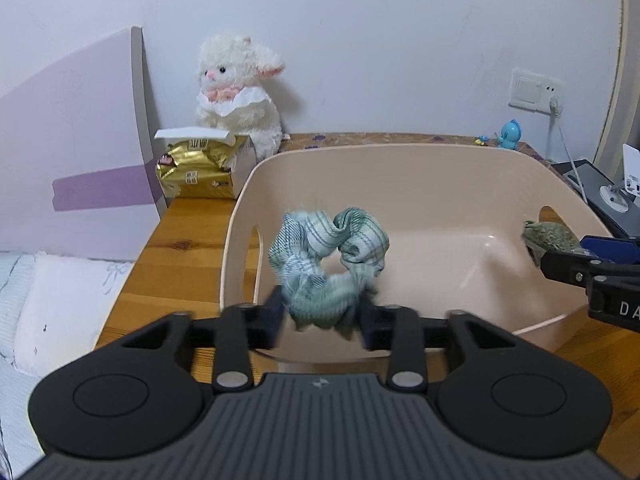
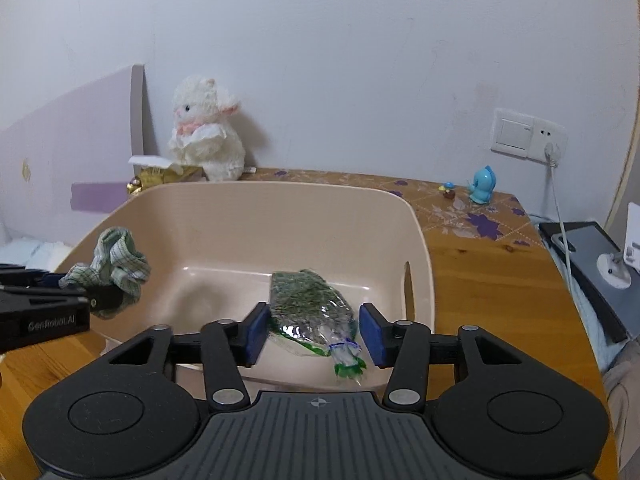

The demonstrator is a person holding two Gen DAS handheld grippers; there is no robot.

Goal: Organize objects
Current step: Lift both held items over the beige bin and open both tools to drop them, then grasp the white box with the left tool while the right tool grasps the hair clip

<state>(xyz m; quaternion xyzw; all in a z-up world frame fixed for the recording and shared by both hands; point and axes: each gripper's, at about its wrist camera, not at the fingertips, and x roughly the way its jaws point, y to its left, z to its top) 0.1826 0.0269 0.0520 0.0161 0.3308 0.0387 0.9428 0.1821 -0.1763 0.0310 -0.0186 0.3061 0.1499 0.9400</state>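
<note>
L gripper (image 1: 323,322) is clamped on a green-white plaid scrunchie (image 1: 328,258), held above the near-left part of the beige plastic basin (image 1: 400,168). R gripper (image 2: 313,334) has its jaws spread wide, holding nothing; a clear bag of green-grey dried herbs (image 2: 310,308) sits between its blue pads (image 2: 256,332), apparently untouched, over the basin's near rim. Side of L gripper reads "GenRobot.AI". Gold tissue pack (image 1: 200,168) lies far left, writing unreadable.
</note>
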